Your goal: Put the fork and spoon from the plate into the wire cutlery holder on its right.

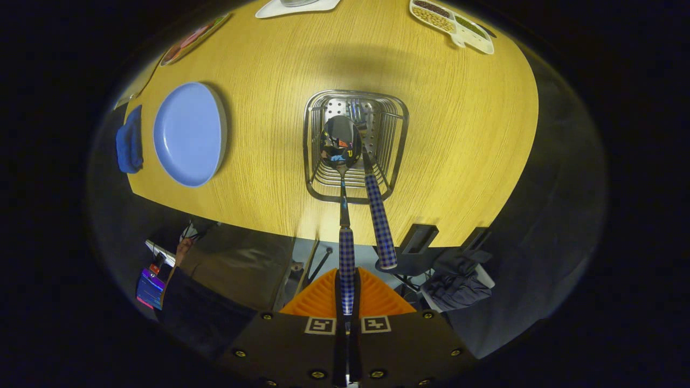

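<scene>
— Hand-held gripper (347, 302) is clamping the spoon (342, 161) by its handle, bowl hanging over the holder (356, 145).
— Fork (374, 205) is already standing inside; plate (188, 133) is sitting bare, left on the desk (269, 81).

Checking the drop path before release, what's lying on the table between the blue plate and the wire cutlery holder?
Nothing: in the gripper view, bare wooden table separates the blue plate from the wire cutlery holder. The gripper is shut on the spoon.
</scene>
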`<act>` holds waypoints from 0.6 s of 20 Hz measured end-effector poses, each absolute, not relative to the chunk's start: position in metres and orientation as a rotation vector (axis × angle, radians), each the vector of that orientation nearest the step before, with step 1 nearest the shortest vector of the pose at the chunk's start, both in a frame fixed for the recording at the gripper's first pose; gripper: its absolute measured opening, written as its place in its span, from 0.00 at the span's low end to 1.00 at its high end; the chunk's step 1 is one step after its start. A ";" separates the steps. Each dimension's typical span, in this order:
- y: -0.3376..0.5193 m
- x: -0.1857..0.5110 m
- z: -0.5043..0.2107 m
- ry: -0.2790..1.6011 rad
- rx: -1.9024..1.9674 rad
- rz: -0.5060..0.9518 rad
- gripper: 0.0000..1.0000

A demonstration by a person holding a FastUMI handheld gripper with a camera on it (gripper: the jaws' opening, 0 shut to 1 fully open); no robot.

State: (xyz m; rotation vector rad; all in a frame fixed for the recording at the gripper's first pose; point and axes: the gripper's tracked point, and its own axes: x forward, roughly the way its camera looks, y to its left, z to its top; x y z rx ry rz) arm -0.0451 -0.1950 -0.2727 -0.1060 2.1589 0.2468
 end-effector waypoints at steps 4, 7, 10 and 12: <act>-0.196 -0.033 -0.281 2.206 -0.172 0.230 0.03; -0.194 -0.020 -0.286 2.211 -0.194 0.230 0.03; -0.192 -0.019 -0.285 2.224 -0.219 0.240 0.03; -0.192 -0.017 -0.287 2.225 -0.224 0.238 0.03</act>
